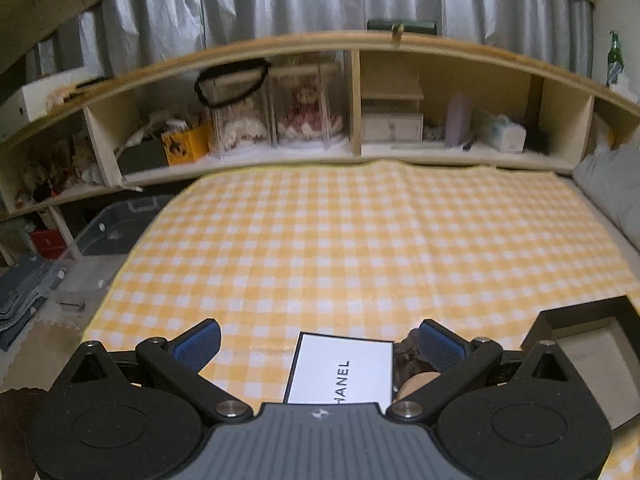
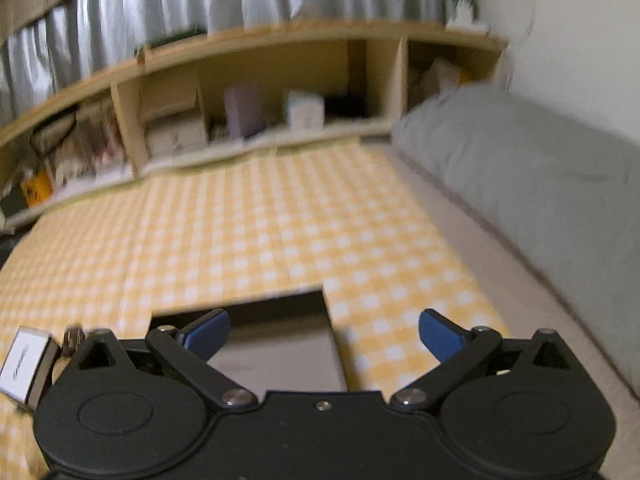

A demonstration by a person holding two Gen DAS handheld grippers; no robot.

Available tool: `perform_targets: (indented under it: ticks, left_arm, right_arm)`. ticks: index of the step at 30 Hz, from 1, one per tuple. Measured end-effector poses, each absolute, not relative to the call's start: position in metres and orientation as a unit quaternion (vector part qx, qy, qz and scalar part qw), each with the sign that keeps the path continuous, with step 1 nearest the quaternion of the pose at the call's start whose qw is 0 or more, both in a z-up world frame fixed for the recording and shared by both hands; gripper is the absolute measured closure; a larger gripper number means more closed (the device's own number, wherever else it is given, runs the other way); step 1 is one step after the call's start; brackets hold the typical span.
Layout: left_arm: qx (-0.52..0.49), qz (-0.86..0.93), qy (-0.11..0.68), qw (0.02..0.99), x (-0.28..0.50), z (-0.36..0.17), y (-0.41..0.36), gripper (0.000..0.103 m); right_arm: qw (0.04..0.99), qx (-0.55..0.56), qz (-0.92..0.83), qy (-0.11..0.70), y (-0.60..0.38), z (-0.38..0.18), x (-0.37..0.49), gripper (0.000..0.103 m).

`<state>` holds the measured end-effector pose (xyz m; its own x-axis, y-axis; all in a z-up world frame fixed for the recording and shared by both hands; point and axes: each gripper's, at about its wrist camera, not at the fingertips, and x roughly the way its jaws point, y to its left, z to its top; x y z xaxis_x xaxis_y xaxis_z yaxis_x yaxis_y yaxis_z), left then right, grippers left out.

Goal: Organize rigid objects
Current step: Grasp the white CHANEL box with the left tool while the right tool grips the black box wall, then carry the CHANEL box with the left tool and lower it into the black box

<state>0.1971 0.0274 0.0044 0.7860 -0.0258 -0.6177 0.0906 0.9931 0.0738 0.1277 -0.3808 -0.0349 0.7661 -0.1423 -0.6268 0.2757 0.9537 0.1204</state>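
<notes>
Yellow checked cloth (image 1: 340,240) lies under my two grippers, and both the left gripper (image 1: 319,342) and the right gripper (image 2: 324,334) have their blue fingers spread wide, holding nothing. I see the white box (image 1: 342,372) just below the left one, between its fingers, and the open black box (image 2: 276,344) under the right one's left finger. I should go down slowly and keep the white box in the middle before I squeeze.

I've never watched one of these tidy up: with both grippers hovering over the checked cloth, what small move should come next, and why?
Probably lower the left gripper onto the white box and close. Its jaws stand open with nothing between the pads, and the box lies just ahead of them on the yellow checked cloth. The black open box beside it, below the open right gripper, looks a likely place for it.
</notes>
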Motion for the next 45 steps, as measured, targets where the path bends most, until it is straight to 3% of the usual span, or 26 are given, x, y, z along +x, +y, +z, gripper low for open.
perform_targets:
  ticks: [2, 12, 15, 21, 26, 45]
  left_arm:
    - [0.050, -0.032, 0.342, 0.938, 0.210, -0.005, 0.032, 0.000]
    - [0.058, -0.093, 0.408, 0.907, 0.233, -0.050, 0.034, 0.000]
    - [0.082, -0.103, 0.417, 0.899, 0.239, -0.061, 0.026, 0.000]
    - [0.113, -0.108, 0.430, 0.889, 0.253, -0.078, 0.022, 0.000]
    - [0.097, -0.111, 0.445, 0.883, 0.261, -0.086, 0.026, 0.000]
    - [0.063, -0.086, 0.495, 0.863, 0.271, -0.093, 0.023, 0.008]
  right_arm:
    - [0.925, 0.105, -0.097, 0.352, -0.383, -0.046, 0.134, 0.023]
    - [0.888, 0.090, -0.088, 0.443, -0.385, -0.081, 0.156, 0.056]
    - [0.875, 0.095, -0.086, 0.467, -0.388, -0.089, 0.158, 0.072]
    - [0.863, 0.076, -0.089, 0.492, -0.386, -0.098, 0.162, 0.079]
    - [0.857, 0.069, -0.100, 0.500, -0.389, -0.100, 0.169, 0.094]
    - [0.853, 0.053, -0.097, 0.511, -0.388, -0.107, 0.191, 0.099]
